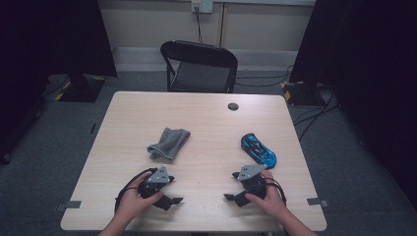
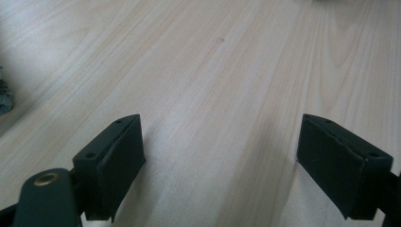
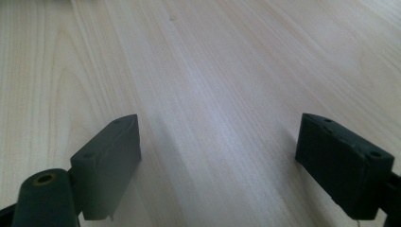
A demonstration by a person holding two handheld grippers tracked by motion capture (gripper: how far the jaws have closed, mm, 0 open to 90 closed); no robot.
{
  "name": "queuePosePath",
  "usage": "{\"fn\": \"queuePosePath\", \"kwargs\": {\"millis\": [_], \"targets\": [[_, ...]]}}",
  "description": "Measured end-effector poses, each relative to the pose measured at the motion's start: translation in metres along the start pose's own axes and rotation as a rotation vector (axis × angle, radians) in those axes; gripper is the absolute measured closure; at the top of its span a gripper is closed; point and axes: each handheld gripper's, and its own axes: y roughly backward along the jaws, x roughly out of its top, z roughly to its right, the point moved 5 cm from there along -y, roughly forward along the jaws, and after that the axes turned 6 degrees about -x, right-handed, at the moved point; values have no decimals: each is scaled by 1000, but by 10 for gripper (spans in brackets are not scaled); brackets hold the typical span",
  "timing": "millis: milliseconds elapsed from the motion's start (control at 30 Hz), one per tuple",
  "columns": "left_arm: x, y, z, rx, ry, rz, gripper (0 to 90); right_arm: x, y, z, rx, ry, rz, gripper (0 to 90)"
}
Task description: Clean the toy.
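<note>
1. Nearest the person, both forearms came in over the front edge of the wooden table (image 1: 206, 123), each hand wrapped around a gripper resting low on the tabletop.
2. The left gripper (image 1: 176, 200) lay at the near left, its jaws pointing inward toward the middle of the table. In the left gripper view its jaws stood wide apart with bare wood grain between them and nothing held.
3. The right gripper (image 1: 229, 197) lay at the near right, its jaws also pointing inward, so the two grippers faced each other across a bare stretch of table, well apart. In the right gripper view its jaws were likewise spread wide over bare wood, gripping nothing.
4. Just beyond the right gripper sat a blue toy car (image 1: 258, 149), on its wheels, set at a slant, its near end close to the grey plate on top of that gripper but not touching it as far as could be told.
5. Farther in on the left side lay a crumpled grey cloth (image 1: 168, 143), beyond the left gripper and apart from it; a sliver of it showed at the left edge of the left gripper view (image 2: 4, 97).
6. Near the far edge of the table was a small dark round cable hole (image 1: 233, 106).
7. Behind the table stood a black folding chair (image 1: 199, 66) against the wall.
</note>
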Motion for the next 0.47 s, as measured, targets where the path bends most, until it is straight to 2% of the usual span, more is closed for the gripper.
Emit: {"fn": "queuePosePath", "kwargs": {"millis": [200,300,467], "targets": [[0,-3,1,17,-47,-13,131,0,0,0,-1,2,-1,139],[0,-5,1,22,-34,-11,89,0,0,0,0,3,-1,137],[0,-5,0,24,-39,-22,76,0,0,1,1,6,-1,137]]}}
